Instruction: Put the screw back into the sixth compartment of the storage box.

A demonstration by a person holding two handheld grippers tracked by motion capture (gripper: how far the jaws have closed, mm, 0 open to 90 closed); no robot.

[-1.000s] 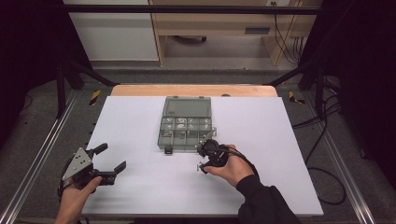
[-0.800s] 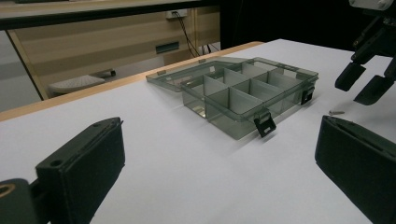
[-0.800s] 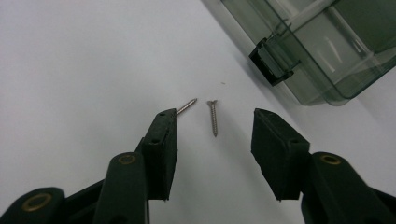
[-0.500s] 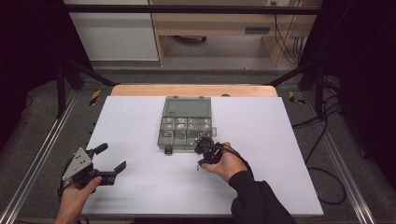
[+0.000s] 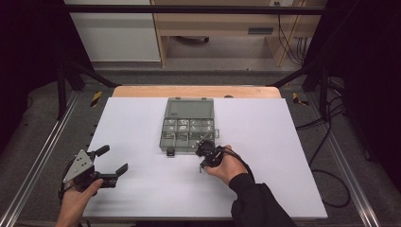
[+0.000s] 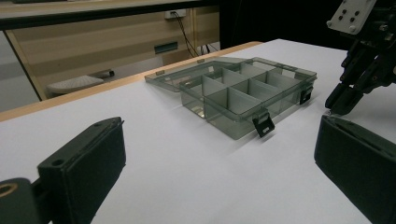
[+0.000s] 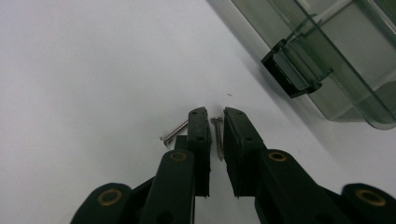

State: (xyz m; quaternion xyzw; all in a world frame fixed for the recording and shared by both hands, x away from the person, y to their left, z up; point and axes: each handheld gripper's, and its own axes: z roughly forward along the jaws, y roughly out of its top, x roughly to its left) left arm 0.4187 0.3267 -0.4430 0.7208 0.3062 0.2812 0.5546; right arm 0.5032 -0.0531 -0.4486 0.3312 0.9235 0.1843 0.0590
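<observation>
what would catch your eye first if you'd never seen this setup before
First the smoky clear compartment box, lid open, in the middle of the white table. Then the right gripper just in front of the box's near edge, its fingers nearly closed around a small screw lying on the table, with a second screw beside them. The left gripper sits wide open at the near left corner.

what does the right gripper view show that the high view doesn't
Right gripper view: two small screws on the table, one between the nearly closed jaws of the right gripper, not plainly gripped, the other just outside them.
High view: the left gripper open near the table's front left corner, both hands, and the whole open box with its lid laid back.
Both: the white table and the box's front wall with a black latch.
</observation>
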